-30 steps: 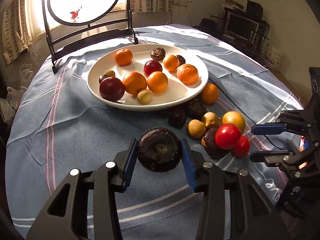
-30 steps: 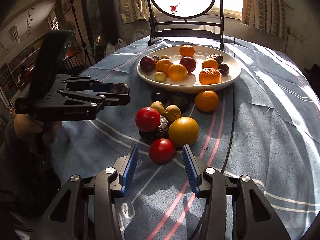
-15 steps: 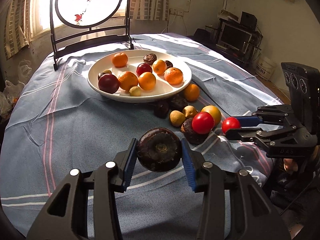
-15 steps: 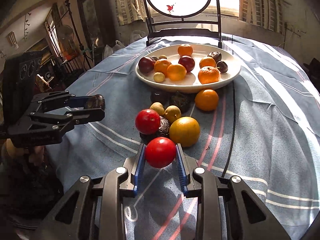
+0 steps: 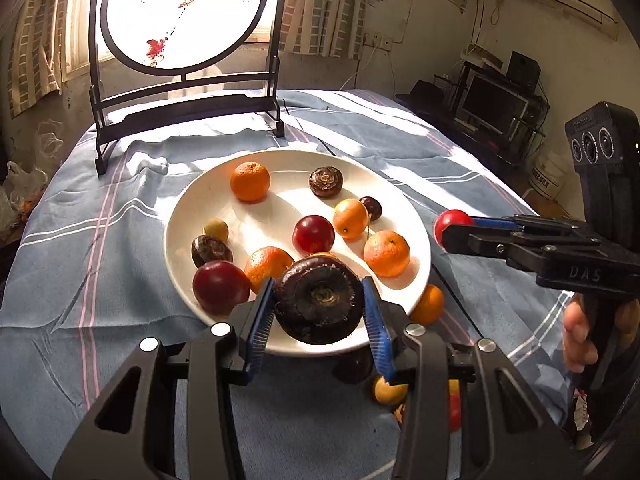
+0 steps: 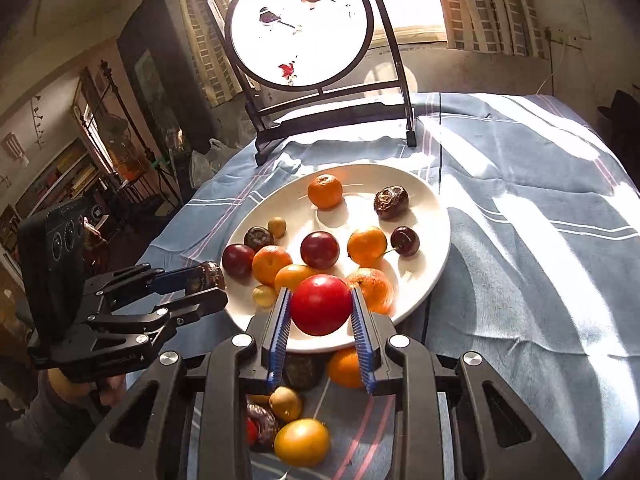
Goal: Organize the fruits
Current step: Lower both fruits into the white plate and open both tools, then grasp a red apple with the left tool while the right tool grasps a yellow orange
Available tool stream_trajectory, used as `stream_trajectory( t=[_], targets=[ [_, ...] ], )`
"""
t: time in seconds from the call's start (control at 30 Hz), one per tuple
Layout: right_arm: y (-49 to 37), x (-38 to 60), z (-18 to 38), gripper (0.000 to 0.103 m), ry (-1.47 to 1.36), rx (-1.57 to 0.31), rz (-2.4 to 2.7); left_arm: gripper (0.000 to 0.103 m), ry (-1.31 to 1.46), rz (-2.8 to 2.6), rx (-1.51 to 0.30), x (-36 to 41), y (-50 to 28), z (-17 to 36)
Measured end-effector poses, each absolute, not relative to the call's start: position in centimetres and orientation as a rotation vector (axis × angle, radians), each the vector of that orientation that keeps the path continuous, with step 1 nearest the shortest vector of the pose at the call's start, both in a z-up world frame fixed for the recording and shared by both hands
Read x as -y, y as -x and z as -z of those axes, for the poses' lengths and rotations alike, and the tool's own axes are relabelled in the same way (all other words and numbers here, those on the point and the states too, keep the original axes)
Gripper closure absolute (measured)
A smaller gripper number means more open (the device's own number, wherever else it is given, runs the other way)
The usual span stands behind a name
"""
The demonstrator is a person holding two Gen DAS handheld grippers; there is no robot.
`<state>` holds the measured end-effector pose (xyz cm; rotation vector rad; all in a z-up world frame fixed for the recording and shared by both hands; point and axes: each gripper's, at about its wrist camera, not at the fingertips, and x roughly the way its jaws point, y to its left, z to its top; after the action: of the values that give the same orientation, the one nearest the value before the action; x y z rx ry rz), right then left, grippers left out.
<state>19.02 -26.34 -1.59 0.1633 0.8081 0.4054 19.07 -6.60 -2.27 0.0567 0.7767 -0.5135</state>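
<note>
Two grippers over the plate (image 5: 400, 200): left (image 5: 318, 310) clamps a dark fruit (image 5: 318, 304); right (image 6: 321, 320) a tomato (image 6: 321, 304); lower onto bare plate before releasing.

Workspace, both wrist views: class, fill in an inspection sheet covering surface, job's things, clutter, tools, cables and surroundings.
Surface: round table under a wrinkled blue striped cloth.
Job's things: white plate holds oranges, dark red fruits, brown fruits and a cherry; more fruit lies loose on the cloth in front of the plate, including an orange and a yellow fruit.
Clutter: nothing seen.
Tools: left tool shut on a dark brown fruit; right tool shut on a red fruit, both above the plate's near rim.
Cables: dark cable runs across the cloth.
Surroundings: round painted screen on a stand; curtained window; monitor.
</note>
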Motion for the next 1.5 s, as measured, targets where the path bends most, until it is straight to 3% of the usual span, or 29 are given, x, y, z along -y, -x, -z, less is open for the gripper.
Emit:
stream_trajectory(
  t=[0.17, 0.23, 0.33, 0.73, 0.87, 1.07, 1.13, 1.5],
  targets=[
    [-22.1, 24.2, 2.7, 0.072, -0.133, -0.817, -0.39, 0.059, -0.024, 0.45, -0.828, 6.7, -24.3, 2.9],
    [-22.3, 24.2, 2.7, 0.061, -0.134, -0.81, -0.354, 0.053, 0.003, 0.42, -0.84, 6.2, -25.5, 3.2],
    [-21.1, 24.4, 2.1, 0.06, -0.131, -0.791, -0.363, 0.051, 0.061, 0.424, -0.845, 4.9, -25.0, 3.2],
    [-10.4, 29.2, 2.9, 0.059, -0.124, -0.722, -0.293, 0.046, -0.211, 0.625, -0.769, 7.8, -8.7, 3.5],
    [-8.5, 30.2, 3.7, 0.059, -0.169, -0.736, -0.294, 0.046, -0.251, 0.627, -0.73, 9.9, -6.8, 4.1],
    [-6.3, 30.3, 3.9, 0.059, -0.164, -0.733, -0.307, 0.062, -0.248, 0.618, -0.798, 11.4, -8.0, 6.3],
    [-6.1, 30.1, 4.0, 0.059, -0.16, -0.739, -0.32, 0.073, -0.231, 0.623, -0.812, 11.3, -8.2, 6.7],
    [-8.6, 24.8, 7.2, 0.06, -0.061, -0.89, -0.383, 0.073, -0.103, 0.553, -0.722, 5.7, -6.3, 3.1]
  ],
)
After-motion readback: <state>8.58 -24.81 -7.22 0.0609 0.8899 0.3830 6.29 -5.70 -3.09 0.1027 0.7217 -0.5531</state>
